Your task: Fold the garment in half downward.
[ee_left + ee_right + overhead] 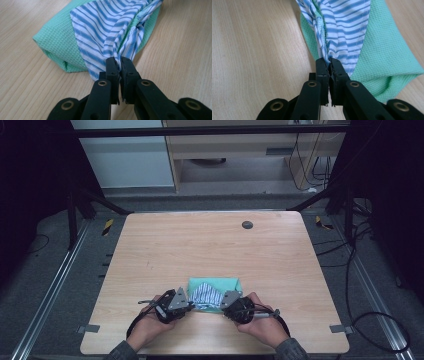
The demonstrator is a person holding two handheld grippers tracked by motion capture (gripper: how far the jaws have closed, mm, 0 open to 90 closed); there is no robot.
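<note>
high view, left to right: the person's left hand enters from the bottom edge and holds the left claw, which meets the near left edge of a blue-and-white striped cloth; this cloth lies on a folded green cloth resting on the near middle of the light wooden worktop; the right claw, held in the right hand, meets the near right edge of the same striped cloth. a grey three-cornered plate tops each claw, and a black cable trails from each toward the person. a small dark round disc sits on the far part of the worktop, well apart from the cloths. left gripper view: the left claw has its two black jaws pressed together and clamped on a gathered fold of the striped cloth, which drapes up and away over the green cloth; the green cloth shows a waffle-like weave and a folded corner lying on the worktop. right gripper view: the right claw likewise has its jaws closed together, clamped on a bunched edge of the striped cloth; the green cloth lies to the right of and under the stripes, its folded edge curling at the lower right, with bare worktop at the left.
</note>
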